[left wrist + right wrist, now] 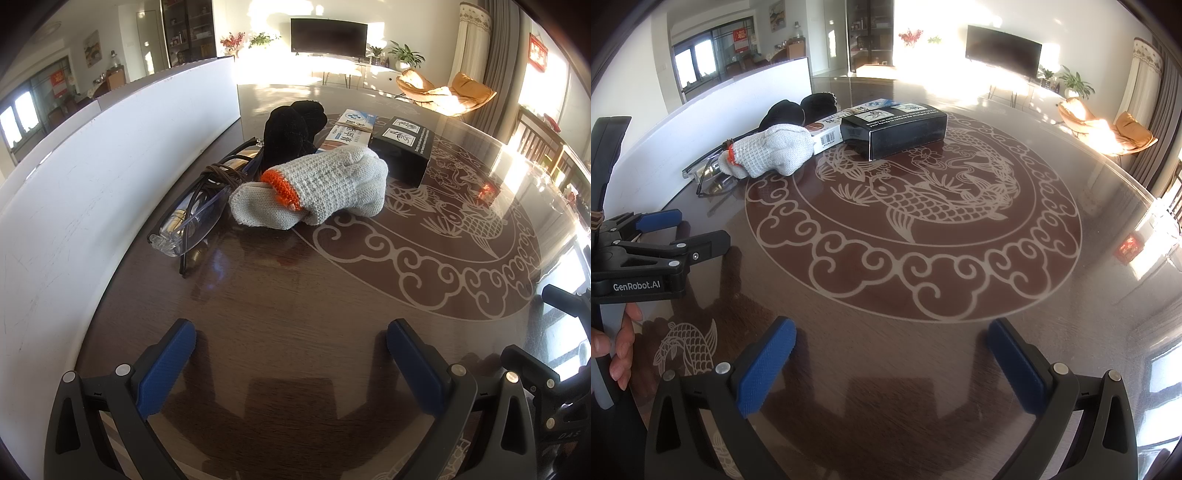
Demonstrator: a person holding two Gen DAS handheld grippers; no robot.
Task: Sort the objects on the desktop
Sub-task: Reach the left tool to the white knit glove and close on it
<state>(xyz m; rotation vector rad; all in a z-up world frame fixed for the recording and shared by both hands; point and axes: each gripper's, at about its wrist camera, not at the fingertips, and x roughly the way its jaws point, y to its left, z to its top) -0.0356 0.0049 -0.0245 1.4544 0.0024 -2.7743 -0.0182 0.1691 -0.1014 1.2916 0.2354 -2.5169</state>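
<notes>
While both grippers hover low over the dark round table [960,350], six loose things sit in one cluster at its far left side, close to a white board [110,166] that stands along the edge: one grey knitted glove [317,184] with an orange cuff, one black glove [295,129], one pair of clear safety glasses [192,221], one coil of brown cord [225,173], one white and blue carton [351,129] and one black box [402,147].

In the left wrist view the grey glove lies folded, its long axis running left to right, cuff end towards the glasses and rounded end towards the black box. The black glove is bunched just behind it. The glasses lie beside the board, long axis running away from the camera, with the cord resting on their far end. The carton lies behind the grey glove, long axis pointing away, touching or just beside the black box on its right.

The left gripper [291,354] has its two blue pads [166,365] spread wide with nothing between them, well short of the cluster. The right gripper [892,354] is likewise spread wide and holds nothing, over the koi pattern. In the right wrist view the left gripper appears at the left edge, held by a hand [613,343]
</notes>
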